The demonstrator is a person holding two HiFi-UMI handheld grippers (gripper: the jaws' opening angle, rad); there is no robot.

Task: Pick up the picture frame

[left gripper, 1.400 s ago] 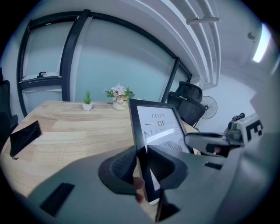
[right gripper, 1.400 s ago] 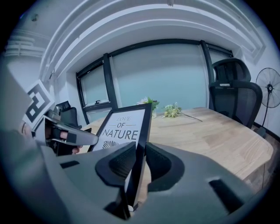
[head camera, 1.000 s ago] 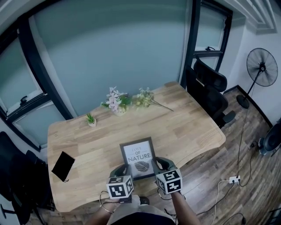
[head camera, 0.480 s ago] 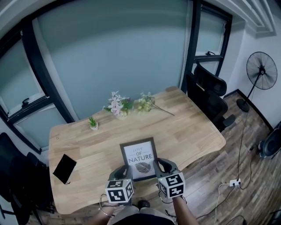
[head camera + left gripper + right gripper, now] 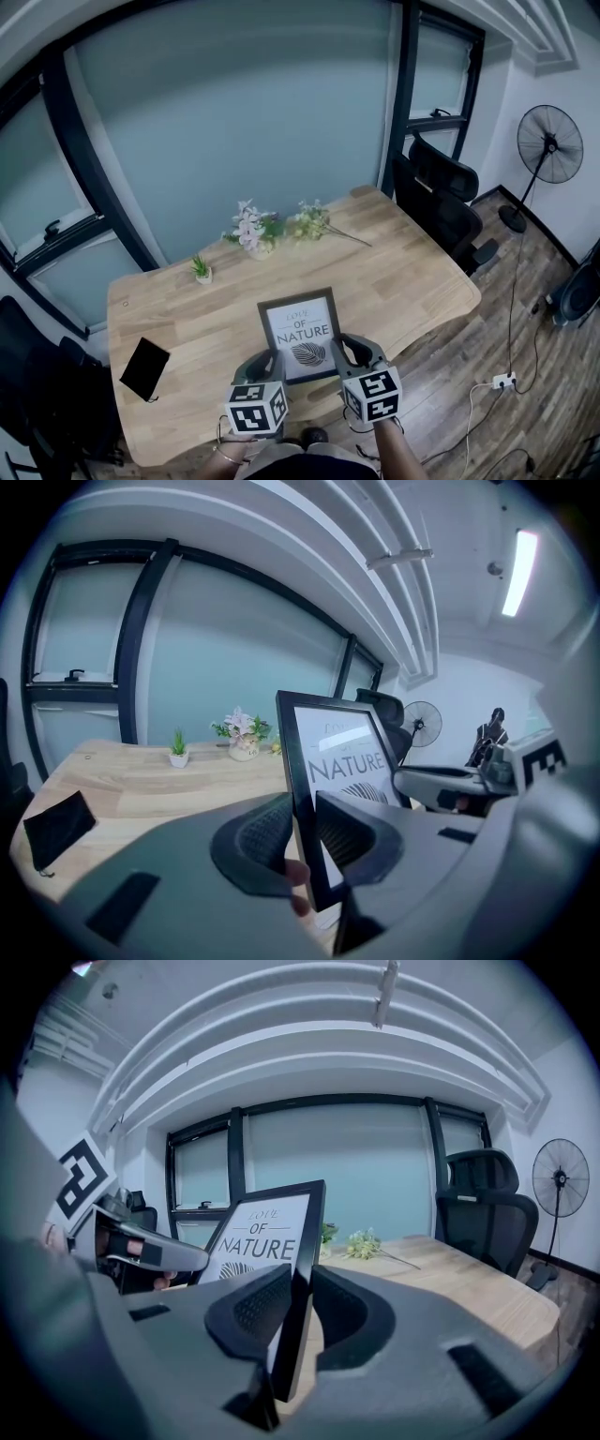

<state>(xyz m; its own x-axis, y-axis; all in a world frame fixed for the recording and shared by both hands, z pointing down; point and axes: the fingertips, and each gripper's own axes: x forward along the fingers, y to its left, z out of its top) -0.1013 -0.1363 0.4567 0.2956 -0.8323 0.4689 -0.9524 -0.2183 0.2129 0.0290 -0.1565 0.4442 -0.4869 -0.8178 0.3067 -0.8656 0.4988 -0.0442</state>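
A black picture frame (image 5: 300,330) with a white print reading "NATURE" is held up above the near edge of the wooden table (image 5: 394,272). My left gripper (image 5: 266,361) is shut on the frame's lower left edge (image 5: 302,789). My right gripper (image 5: 343,351) is shut on its lower right edge (image 5: 302,1269). In the left gripper view (image 5: 298,832) and the right gripper view (image 5: 300,1309) the pads press on both faces of the black border, and the frame stands nearly upright.
On the table lie a black pouch (image 5: 145,367) at the left, a small potted plant (image 5: 202,270), a vase of pale flowers (image 5: 251,230) and a loose flower stem (image 5: 323,225). Black office chairs (image 5: 441,202) and a standing fan (image 5: 546,145) are to the right.
Both grippers have risen with the frame, so it stands higher above the table than a second ago. The grip on both edges is the same.
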